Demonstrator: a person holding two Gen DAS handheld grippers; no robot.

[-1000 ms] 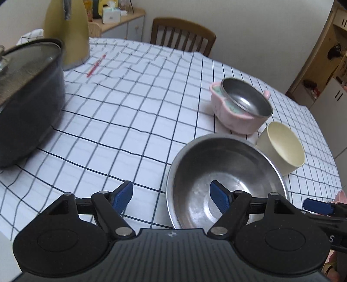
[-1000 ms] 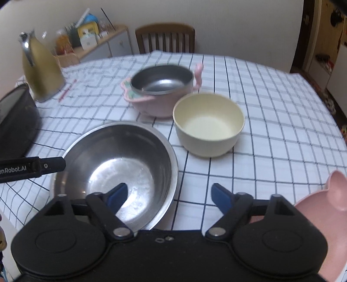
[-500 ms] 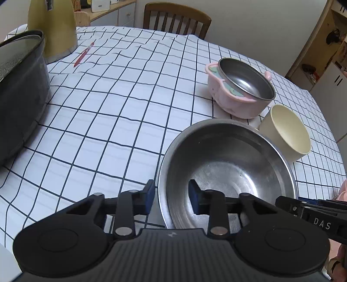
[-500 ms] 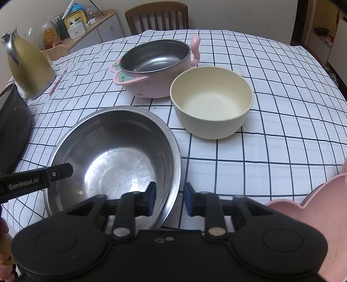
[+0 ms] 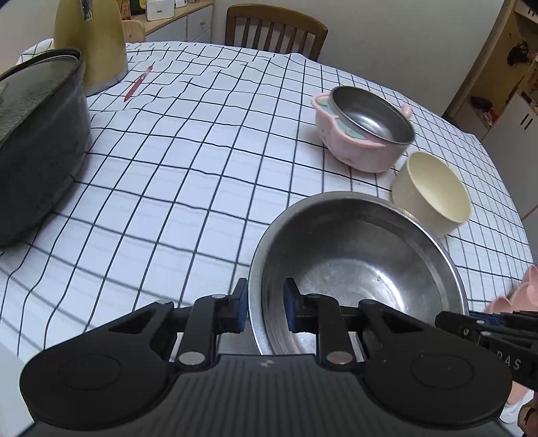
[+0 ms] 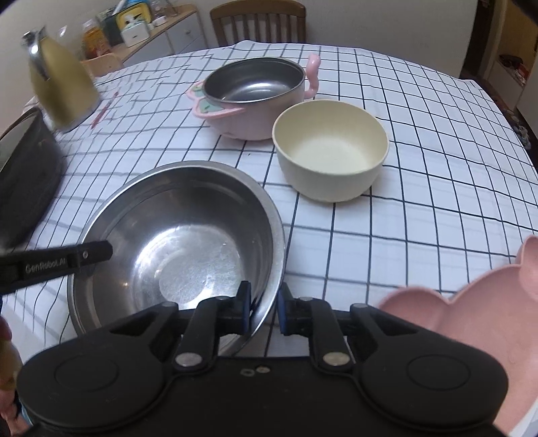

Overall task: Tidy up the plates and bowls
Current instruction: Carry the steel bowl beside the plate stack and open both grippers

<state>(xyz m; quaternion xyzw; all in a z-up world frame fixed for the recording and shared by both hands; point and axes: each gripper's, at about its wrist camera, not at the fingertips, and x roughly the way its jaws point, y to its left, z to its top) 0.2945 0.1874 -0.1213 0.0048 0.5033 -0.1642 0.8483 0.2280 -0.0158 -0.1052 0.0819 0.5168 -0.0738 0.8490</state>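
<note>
Checked tablecloth [image 5: 201,161] covers the table; both the left gripper [image 5: 265,311] and right gripper [image 6: 264,311] pinch the empty steel bowl [image 6: 188,248] by its rim; cream bowl [image 6: 331,151] empty.

The dark pot [image 5: 37,144] at the bench's left edge runs out of both views, so its full shape is lost. The yellow kettle [image 6: 60,84] is blurred in the right wrist view and its top is cut off in the left. The pink plate [image 6: 470,316] at the bench's near right corner is only partly seen, smeared and cropped. The near rim of the steel bowl [image 5: 356,269] disappears behind each hand-held gripper's body. Small items on the far sideboard [image 6: 134,27] are too tiny to name, perhaps bottles and boxes.
</note>
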